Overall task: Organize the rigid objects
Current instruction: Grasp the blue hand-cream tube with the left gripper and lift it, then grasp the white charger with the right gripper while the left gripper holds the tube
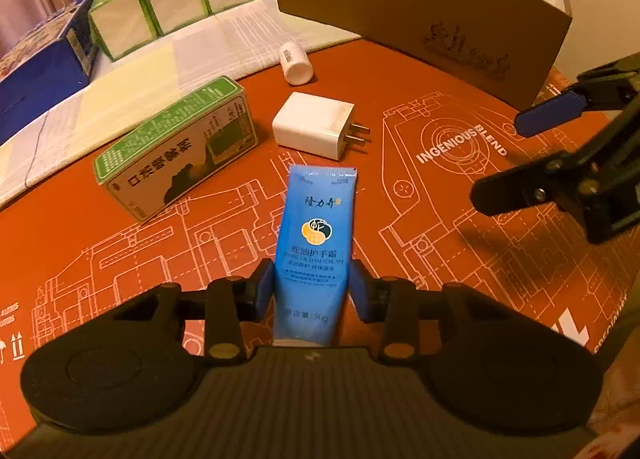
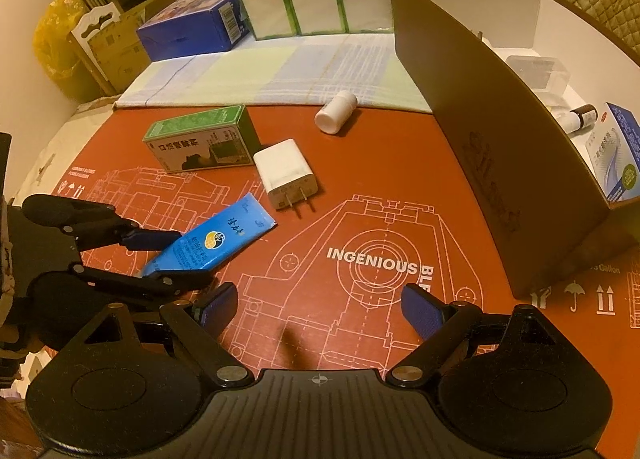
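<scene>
A blue hand-cream tube (image 1: 314,227) lies on the orange mat (image 1: 440,239). My left gripper (image 1: 312,287) has its blue pads against both sides of the tube's lower half; in the right wrist view the left gripper (image 2: 188,259) clamps the tube (image 2: 216,235) from the left. The right gripper (image 2: 316,311) hovers open over bare mat with nothing between its fingers, and it also shows at the right edge as the right gripper (image 1: 516,155). Beyond the tube lie a white charger (image 1: 314,125), a green box (image 1: 176,147) and a toppled white bottle (image 1: 296,63).
A tall brown cardboard box (image 2: 500,159) stands at the right, holding a blue-white carton (image 2: 616,155) and a small brown bottle (image 2: 584,115). At the back, green tissue packs (image 2: 316,7) and a dark blue box (image 2: 196,23) rest by a checked cloth (image 2: 280,75).
</scene>
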